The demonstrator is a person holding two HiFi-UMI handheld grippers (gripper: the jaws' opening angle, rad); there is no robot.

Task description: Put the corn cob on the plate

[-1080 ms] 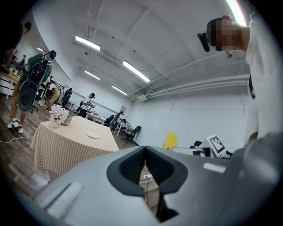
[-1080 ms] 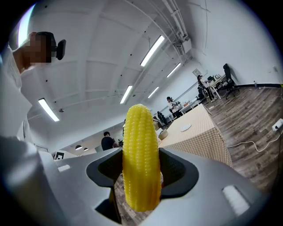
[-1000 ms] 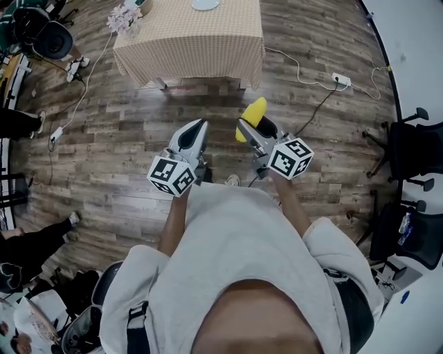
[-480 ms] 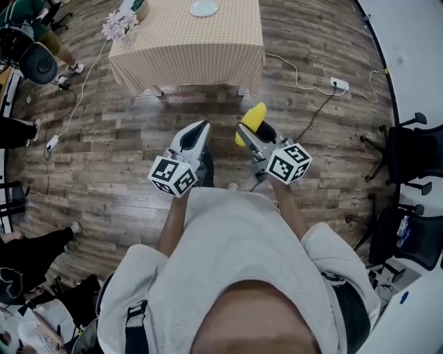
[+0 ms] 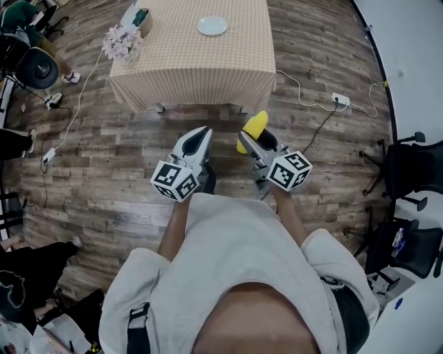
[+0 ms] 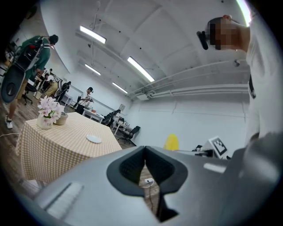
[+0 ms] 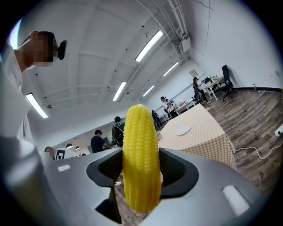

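Observation:
My right gripper (image 5: 249, 136) is shut on a yellow corn cob (image 5: 254, 126), which stands upright between the jaws (image 7: 140, 150). It is held level above the wooden floor, short of the table. A small white plate (image 5: 212, 25) lies on the table with the checked cloth (image 5: 194, 69), and shows ahead in the left gripper view (image 6: 93, 139) and the right gripper view (image 7: 183, 130). My left gripper (image 5: 201, 131) is beside the right one, shut with nothing in it (image 6: 145, 151).
A vase of pale flowers (image 5: 121, 43) and a small box (image 5: 142, 17) stand at the table's left end. A cable and power strip (image 5: 340, 99) lie on the floor to the right. Office chairs (image 5: 415, 152) stand at the right, people at the left.
Both grippers and the person have moved towards the table. The table and plate now show lower and fuller in the head view. The corn cob stays in the right gripper.

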